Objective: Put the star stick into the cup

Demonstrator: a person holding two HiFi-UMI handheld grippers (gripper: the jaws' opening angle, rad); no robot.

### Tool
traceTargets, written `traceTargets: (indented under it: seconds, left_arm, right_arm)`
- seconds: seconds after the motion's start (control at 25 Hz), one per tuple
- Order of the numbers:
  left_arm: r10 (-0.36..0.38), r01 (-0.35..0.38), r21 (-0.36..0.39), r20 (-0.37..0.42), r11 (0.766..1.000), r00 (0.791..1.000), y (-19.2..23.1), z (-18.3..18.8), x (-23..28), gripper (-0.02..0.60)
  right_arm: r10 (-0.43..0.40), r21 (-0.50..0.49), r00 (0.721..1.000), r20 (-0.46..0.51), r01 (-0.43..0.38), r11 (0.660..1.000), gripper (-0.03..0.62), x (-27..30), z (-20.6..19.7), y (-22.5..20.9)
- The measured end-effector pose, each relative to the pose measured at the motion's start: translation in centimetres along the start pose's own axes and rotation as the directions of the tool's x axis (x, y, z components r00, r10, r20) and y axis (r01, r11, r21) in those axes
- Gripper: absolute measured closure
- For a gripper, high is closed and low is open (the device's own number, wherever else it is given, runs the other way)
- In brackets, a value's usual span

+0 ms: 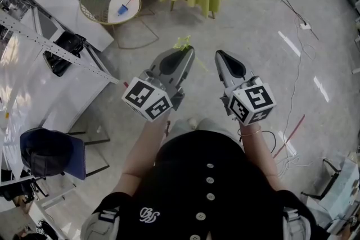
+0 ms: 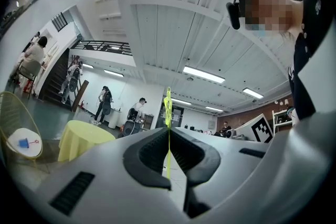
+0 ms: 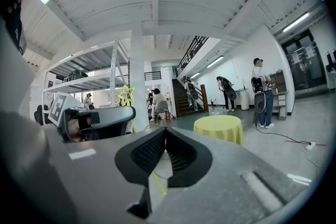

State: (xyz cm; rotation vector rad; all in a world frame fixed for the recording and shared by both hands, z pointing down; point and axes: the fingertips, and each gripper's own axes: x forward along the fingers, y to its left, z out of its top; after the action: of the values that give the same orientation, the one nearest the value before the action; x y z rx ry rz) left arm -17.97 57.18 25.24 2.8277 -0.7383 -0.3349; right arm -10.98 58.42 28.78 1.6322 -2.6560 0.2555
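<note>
Yellow-green star stick is pinched in the left gripper, star above the tips. Right gripper jaws are pressed together, empty. Small blue item on the round table, probably the cup, sits well apart. Pickup done; carry and insertion remain.

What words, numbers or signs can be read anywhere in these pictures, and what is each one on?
No readable word or number shows in any view.
Left marker cube and right marker cube: black-and-white square patterns, not letters.
Black shirt: a small white curly emblem, too small to read.
</note>
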Motion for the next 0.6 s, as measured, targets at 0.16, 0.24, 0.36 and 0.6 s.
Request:
traceTargets:
  seconds: [0.16, 0.24, 0.36, 0.6]
  left_arm:
    - [-0.015, 0.015, -0.014, -0.010, 1.000, 1.000, 0.7, -0.2, -0.3, 0.566]
    - [-0.019, 0.019, -0.013, -0.004, 1.000, 1.000, 1.5, -0.2, -0.3, 0.566]
    - [-0.013, 0.013, -0.024, -0.014, 1.000, 1.000, 2.6, -0.2, 0.1, 0.566]
    - [0.002, -0.003, -0.031, -0.032, 1.000, 0.999, 5.0, -0.3, 1.7, 0.566]
  right_arm:
    - [-0.007, 0.003, 1.000, -0.012, 0.007, 1.000, 0.589, 0.8, -0.5, 0.2]
    - [-0.011, -0.001, 1.000, -0.008, 0.011, 1.000, 0.589, 1.5, -0.3, 0.3]
    - [-0.014, 0.008, 1.000, -0.008, 0.015, 1.000, 0.589, 2.2, -0.4, 0.0]
    - [-0.015, 0.026, 0.999, -0.030, 0.016, 1.000, 0.589, 4.3, -0.8, -2.5]
